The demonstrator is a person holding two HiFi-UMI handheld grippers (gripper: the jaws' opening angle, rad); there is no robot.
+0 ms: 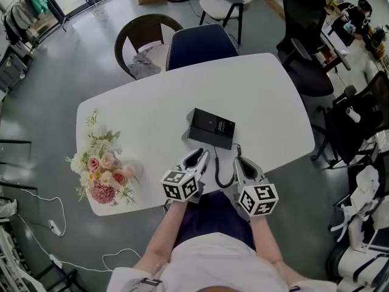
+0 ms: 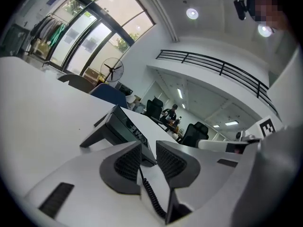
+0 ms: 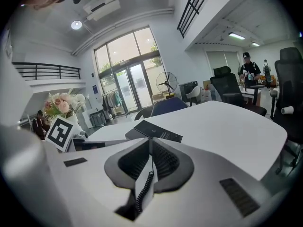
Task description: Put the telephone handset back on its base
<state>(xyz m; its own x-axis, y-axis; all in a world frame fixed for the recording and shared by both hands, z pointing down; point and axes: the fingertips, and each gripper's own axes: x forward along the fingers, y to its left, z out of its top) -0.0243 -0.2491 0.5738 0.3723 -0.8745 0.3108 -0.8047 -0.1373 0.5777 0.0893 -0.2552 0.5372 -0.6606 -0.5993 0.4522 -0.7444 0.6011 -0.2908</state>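
The black telephone base [image 1: 211,128] sits near the middle of the white table [image 1: 152,108], and I cannot make out a handset apart from it. Its coiled cord [image 1: 217,174] loops toward the front edge between my two grippers. My left gripper [image 1: 200,157] lies just left of the cord, its jaws a narrow gap apart and holding nothing. My right gripper [image 1: 238,161] lies just right of it with its jaws together. In the left gripper view the left gripper [image 2: 148,150] points at the base [image 2: 120,126], with the cord [image 2: 147,189] under it. The right gripper [image 3: 150,145] faces the base [image 3: 154,129], cord [image 3: 143,189] below.
A bouquet of pink and white flowers [image 1: 100,172] lies at the table's left end. A blue chair [image 1: 200,44] and a brown chair [image 1: 143,41] stand at the far side. Black office chairs [image 1: 307,35] stand to the right. The table's front edge is right under my grippers.
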